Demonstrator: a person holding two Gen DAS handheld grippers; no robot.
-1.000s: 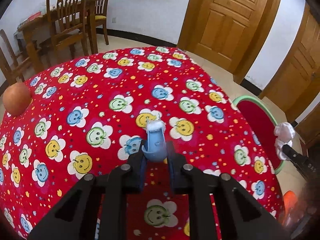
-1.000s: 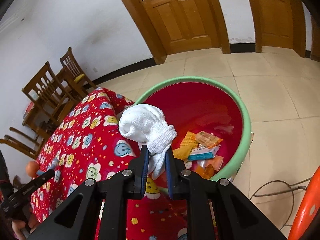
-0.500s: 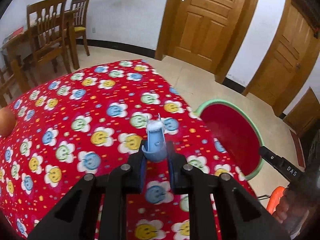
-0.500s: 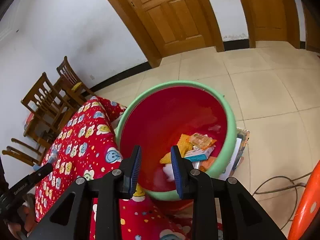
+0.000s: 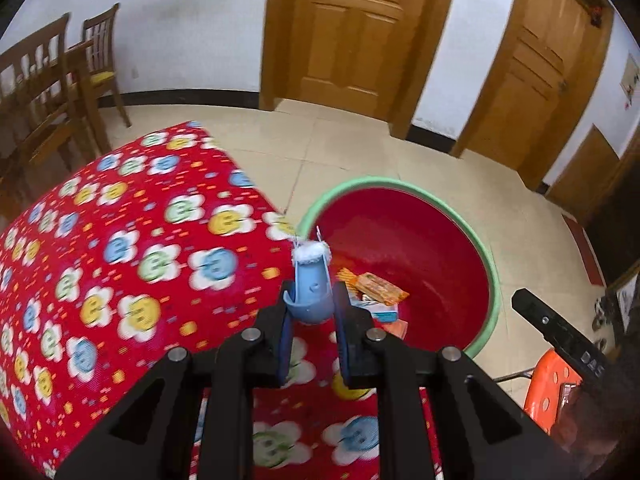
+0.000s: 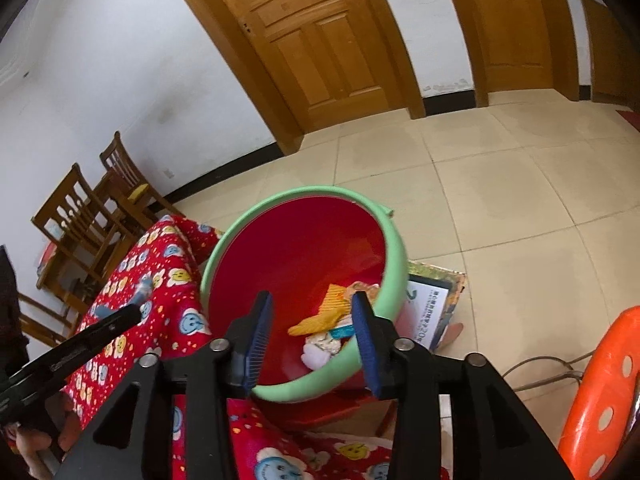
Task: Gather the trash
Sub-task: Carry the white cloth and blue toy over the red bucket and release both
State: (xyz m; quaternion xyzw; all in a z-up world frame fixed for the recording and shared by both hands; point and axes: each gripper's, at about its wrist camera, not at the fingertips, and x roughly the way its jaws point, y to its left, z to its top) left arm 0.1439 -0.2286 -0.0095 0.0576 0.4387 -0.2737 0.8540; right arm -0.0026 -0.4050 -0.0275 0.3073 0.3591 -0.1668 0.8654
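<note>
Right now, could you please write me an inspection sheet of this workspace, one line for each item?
Surface: red smiley-flower tablecloth; the part in view is bare.
Job's things: red basin with green rim on the floor beside the table, holding snack wrappers and a white sock; small blue piece with white fluffy top.
Clutter: printed box behind the basin.
Grippers: left gripper shut on the blue piece, near the basin's rim; right gripper over the basin, jaws opening, nothing between them.
Cables: one cable on the floor.
Surroundings: wooden doors, wooden chairs, orange stool, tiled floor.
</note>
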